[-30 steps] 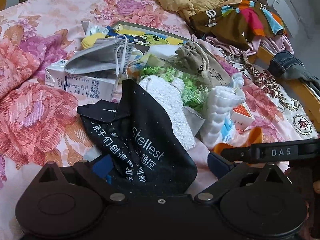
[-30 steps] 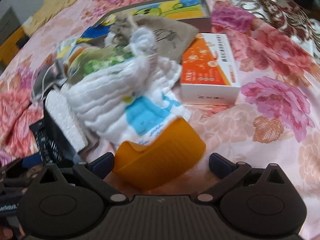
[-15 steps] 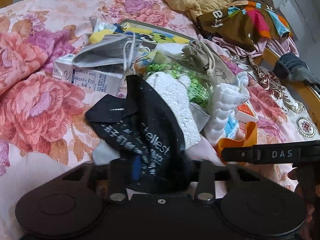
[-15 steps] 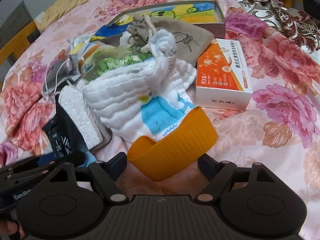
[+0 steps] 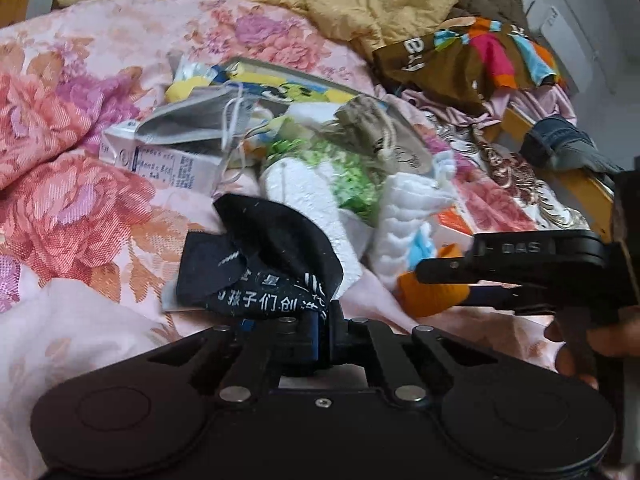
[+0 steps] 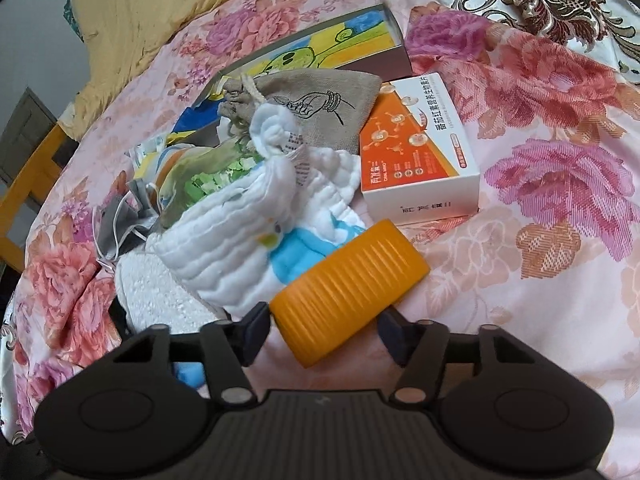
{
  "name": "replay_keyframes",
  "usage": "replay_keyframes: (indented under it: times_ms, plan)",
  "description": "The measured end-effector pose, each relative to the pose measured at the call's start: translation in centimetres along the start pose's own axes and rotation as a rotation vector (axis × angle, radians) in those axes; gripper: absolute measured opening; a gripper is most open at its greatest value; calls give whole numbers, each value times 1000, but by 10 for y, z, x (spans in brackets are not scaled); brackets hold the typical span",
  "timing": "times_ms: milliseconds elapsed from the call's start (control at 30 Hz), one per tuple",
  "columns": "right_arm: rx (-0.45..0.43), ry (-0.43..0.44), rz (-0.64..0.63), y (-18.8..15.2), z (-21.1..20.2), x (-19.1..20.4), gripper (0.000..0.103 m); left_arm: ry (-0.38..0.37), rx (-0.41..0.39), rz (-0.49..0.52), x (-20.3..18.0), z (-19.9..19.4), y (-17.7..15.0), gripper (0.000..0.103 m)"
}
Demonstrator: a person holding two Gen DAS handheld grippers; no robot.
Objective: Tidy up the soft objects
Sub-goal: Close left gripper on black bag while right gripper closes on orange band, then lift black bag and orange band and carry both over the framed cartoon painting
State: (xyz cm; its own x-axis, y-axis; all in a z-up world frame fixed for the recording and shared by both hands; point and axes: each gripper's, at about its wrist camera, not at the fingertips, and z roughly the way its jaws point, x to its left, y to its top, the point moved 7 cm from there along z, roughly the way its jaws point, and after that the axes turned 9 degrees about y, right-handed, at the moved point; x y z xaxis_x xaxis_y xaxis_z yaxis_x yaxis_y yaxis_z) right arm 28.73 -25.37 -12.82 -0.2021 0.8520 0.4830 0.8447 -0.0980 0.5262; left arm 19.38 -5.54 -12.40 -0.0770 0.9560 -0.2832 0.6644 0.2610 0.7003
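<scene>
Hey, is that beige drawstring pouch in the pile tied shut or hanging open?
Shut. The beige drawstring pouch has its neck gathered tight, with the cord bunched around it, and it lies flat on the picture book.

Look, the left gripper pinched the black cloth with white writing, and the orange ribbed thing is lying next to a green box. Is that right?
Almost. The box beside the orange ribbed thing is orange and white, not green; the right wrist view shows it. The left gripper is shut on the black cloth, as the left wrist view shows.
</scene>
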Motion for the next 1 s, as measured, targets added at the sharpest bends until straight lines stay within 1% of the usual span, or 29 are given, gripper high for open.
replay_keyframes:
  times_ms: [133,400,433,467,500,533,700,800,1000]
  plan:
    - [-18,-11,-4,1,-2,-1,51,-9,-11,4,-8,-11,-1,3]
    - [-59,-32,-2,1,-13,-2,41,-19,-38,43,-21,-33,-1,3]
    - [-69,-30,-1,2,-15,-2,37,-20,-42,42,-22,-36,0,3]
    - [-81,-23,-2,2,-17,-1,29,-22,-48,40,-23,-39,1,3]
    - [-93,-29,-6,3,-19,-1,17,-23,-56,40,-24,-42,2,3]
    - [-104,-38,-11,4,-21,-1,13,-22,-64,39,-25,-45,4,3]
    - [-137,-35,-34,6,-27,3,12,-29,-99,31,-29,-57,15,3]
    - [-164,-46,-84,6,-32,12,12,-33,-110,28,-31,-62,19,3]
    - [-192,-66,-179,5,-38,27,12,-38,-130,32,-34,-65,28,3]
